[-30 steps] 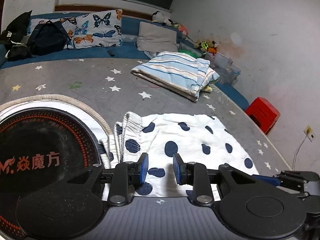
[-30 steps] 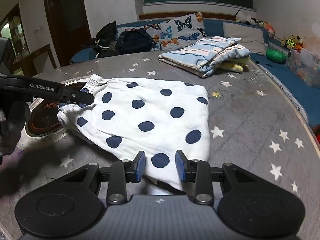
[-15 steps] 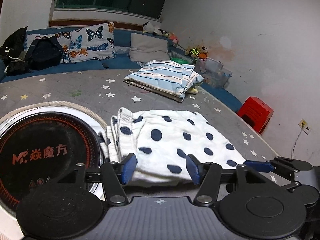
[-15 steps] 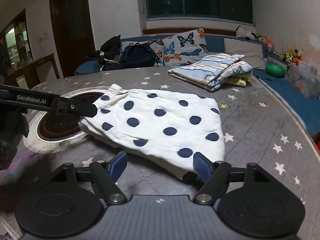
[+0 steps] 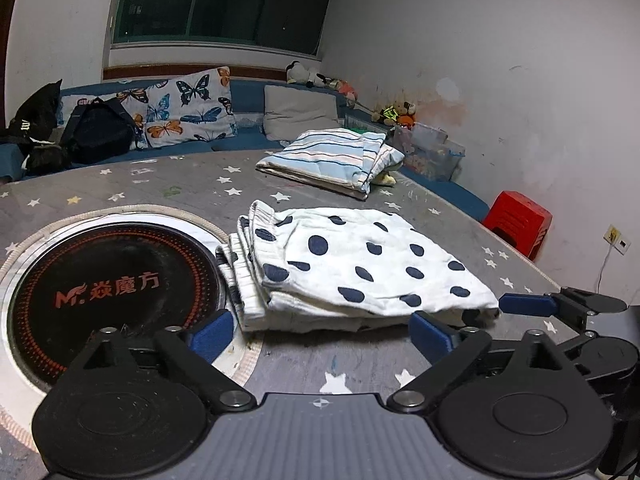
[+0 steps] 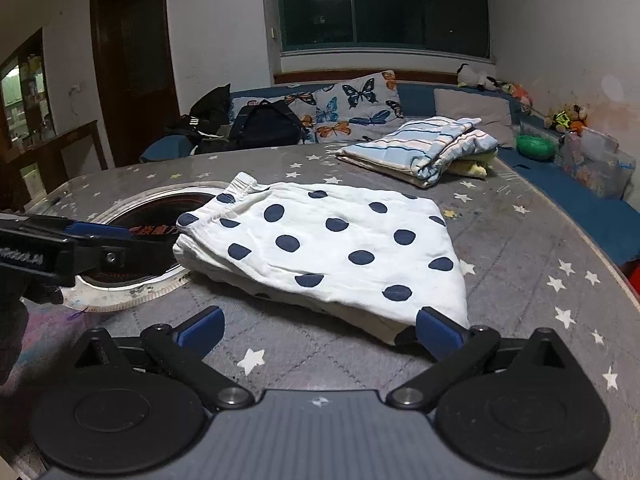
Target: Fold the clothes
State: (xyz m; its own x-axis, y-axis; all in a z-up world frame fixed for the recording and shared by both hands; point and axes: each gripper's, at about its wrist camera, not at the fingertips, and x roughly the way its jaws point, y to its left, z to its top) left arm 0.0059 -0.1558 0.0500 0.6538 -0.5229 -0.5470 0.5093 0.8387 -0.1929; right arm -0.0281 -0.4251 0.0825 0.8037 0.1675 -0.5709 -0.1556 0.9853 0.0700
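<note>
A folded white garment with navy polka dots [image 5: 352, 268] lies flat on the grey star-patterned table; it also shows in the right wrist view [image 6: 332, 244]. Its waistband end lies by the round black cooktop [image 5: 108, 284]. My left gripper [image 5: 320, 334] is open and empty, just short of the garment's near edge. My right gripper [image 6: 318, 330] is open and empty, with its right fingertip beside the garment's near corner. The right gripper's fingers [image 5: 528, 304] show at the right in the left wrist view, and the left gripper's fingers [image 6: 100, 236] show at the left in the right wrist view.
A folded blue-striped cloth [image 5: 332, 160] lies at the table's far side. A blue bench with butterfly pillows [image 5: 188, 108] and black bags [image 5: 96, 132] runs behind. A red stool [image 5: 520, 220] stands at the right by the wall.
Both grippers opened, let go of the polka-dot garment's near edge and drew back. The garment now lies folded on the table.
</note>
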